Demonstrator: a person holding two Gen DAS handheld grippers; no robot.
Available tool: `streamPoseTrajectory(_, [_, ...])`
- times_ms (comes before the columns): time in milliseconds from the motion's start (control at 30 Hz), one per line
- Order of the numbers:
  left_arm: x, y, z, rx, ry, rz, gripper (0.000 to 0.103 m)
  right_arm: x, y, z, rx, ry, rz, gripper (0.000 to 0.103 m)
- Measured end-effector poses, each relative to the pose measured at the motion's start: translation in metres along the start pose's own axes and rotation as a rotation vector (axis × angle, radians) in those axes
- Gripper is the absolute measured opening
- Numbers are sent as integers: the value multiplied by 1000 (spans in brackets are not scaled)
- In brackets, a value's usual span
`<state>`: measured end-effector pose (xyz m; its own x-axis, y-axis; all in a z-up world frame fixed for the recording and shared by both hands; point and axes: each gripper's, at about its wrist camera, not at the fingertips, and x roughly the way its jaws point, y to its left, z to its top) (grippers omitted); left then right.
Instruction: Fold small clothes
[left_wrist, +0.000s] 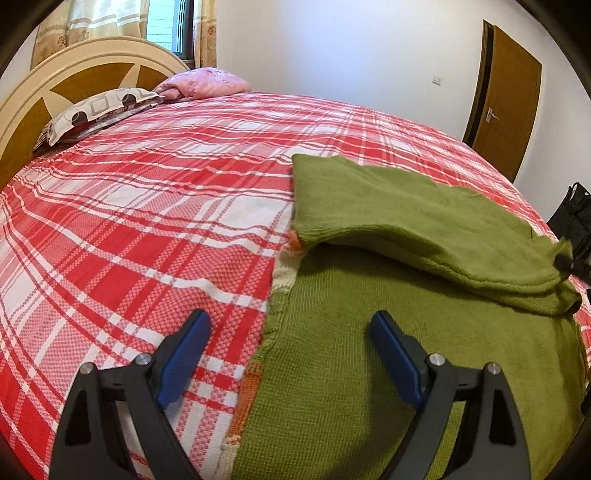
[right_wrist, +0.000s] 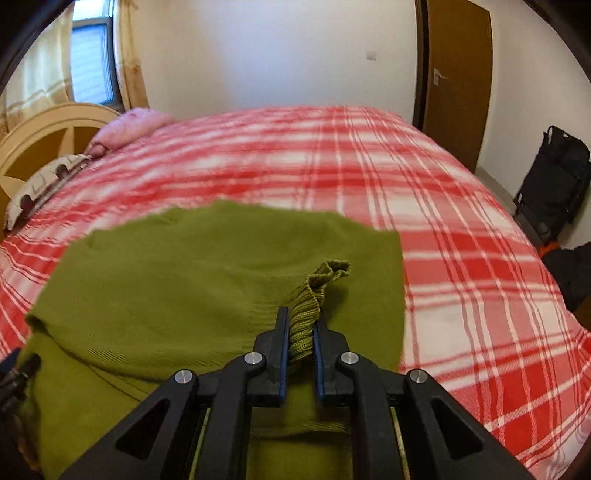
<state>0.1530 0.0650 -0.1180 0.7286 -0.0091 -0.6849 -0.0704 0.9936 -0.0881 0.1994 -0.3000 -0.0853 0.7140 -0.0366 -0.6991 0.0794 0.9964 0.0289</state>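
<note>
The right tool (right_wrist: 301, 325) stands narrow, its pads pinching a ribbed cuff (right_wrist: 308, 314) of the green sweater (right_wrist: 184, 280); this grip serves to carry the sleeve across the body for a fold. The left tool (left_wrist: 290, 332) hangs wide and empty above the sweater's orange-trimmed side edge (left_wrist: 255, 376), positioned to take that edge next. The sweater lies flat on the plaid bed (left_wrist: 129, 221), near the camera-side edge. Open bedspread extends left toward the pillows (left_wrist: 96, 110), giving ample room
</note>
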Motion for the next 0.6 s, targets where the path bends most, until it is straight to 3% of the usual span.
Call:
streamPoseTrajectory(100, [2,-2,0,6,2,8,92,6,-6,-6,-10,36,-24,22])
streamPoseTrajectory(233, [2,-1,1,9,6,11,93,-7,-23,-6,8,44,-89,24])
streamPoseTrajectory(333, [1,-1,1,13,14,11,93,-33,-43,-9,103,-7,-204,24])
streamPoseTrajectory(467, [-8,-7,5,39,31,53,93,-61,-32,-8,41,-72,-130,24])
streamPoseTrajectory(600, [-30,-15,26,42,-40,38,93,-51,-5,1,-14,-62,-17,24])
